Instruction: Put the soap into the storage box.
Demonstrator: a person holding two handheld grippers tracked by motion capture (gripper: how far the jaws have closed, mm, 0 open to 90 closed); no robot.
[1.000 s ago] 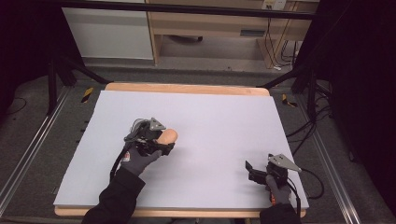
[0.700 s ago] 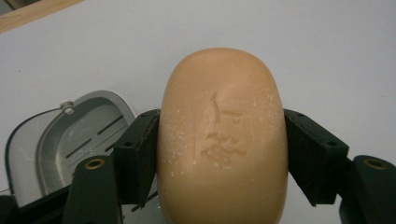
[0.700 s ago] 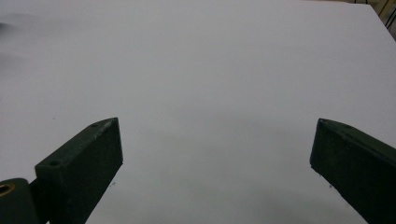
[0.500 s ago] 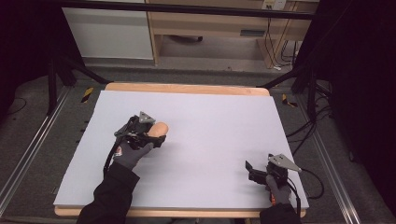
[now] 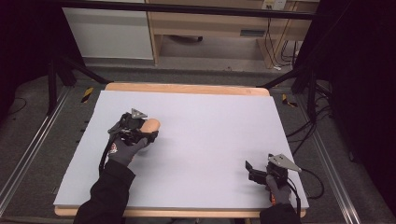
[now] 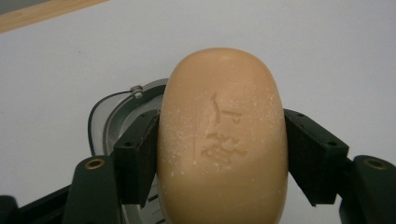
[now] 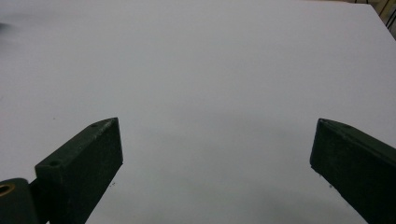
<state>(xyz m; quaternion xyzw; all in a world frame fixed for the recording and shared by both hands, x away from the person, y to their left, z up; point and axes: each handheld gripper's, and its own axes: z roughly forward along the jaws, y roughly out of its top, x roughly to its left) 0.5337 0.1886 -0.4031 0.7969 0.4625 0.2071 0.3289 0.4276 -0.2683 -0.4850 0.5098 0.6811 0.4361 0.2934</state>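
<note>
gripping a tan soap bar (image 6: 223, 140), the left hand-held gripper (image 5: 140, 129) (forearm angled inward)

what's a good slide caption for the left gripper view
Left gripper clamps a tan bar of soap between its black jaws above a metal dish on the white table.

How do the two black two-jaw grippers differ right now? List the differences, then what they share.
The left gripper is shut on a tan oval soap bar with a stamped mark; the right gripper is open with nothing between its jaws. The left gripper sits at the left-middle of the white table surface; the right gripper sits near the front right corner. Both are black, hand-held by gloved hands, and carry a grey three-cornered plate.
</note>
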